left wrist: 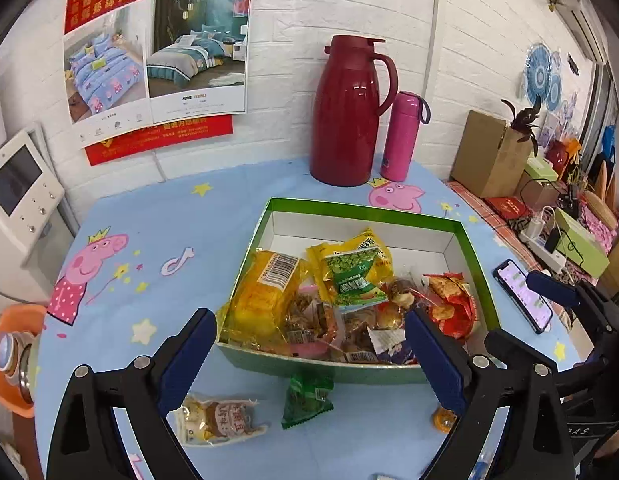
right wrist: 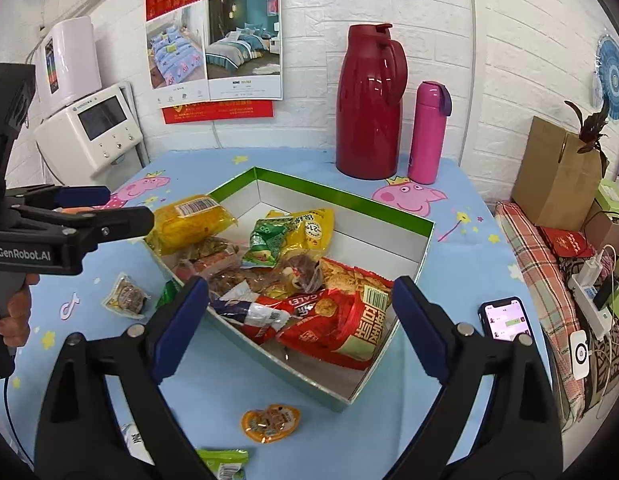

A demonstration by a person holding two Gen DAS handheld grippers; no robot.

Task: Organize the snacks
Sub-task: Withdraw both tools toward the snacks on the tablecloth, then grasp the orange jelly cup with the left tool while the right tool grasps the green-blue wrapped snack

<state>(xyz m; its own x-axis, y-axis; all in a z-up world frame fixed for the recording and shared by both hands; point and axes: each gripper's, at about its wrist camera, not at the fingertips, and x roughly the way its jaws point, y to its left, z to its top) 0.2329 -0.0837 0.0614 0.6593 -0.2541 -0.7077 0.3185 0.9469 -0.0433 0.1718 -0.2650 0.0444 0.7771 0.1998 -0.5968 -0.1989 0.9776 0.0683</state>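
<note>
- While both tools hang over the blue cartoon-print worktop (left wrist: 157, 216), the green-rimmed box (left wrist: 365, 212) sits at the middle of it, open, with snack packets heaped in the half of it nearest the cameras.
- In the box: a yellow packet with a barcode (left wrist: 265, 292) at its left wall, a green pea packet (left wrist: 355, 276) at the centre of the heap, and a red cracker bag (right wrist: 341, 320) against its right side.
- Outside the box, just in front of its near wall, lie a small green packet (left wrist: 307, 400), a pale packet with brown contents (left wrist: 217, 420) further left, and a little orange packet (right wrist: 269, 422) off the near right corner.
- The left hand-held gripper (left wrist: 309, 356) has its blue-padded fingers spread wide over the box's near wall, pinching nothing.
- The right hand-held gripper (right wrist: 301, 328) is also spread and empty, above the box's right end.
- Right of the box a phone (right wrist: 507, 318) lies flat, screen lit.
- Behind the box a dark red jug (left wrist: 349, 112) stands upright against the wall, a pink flask (left wrist: 401, 136) just beside it.
</note>
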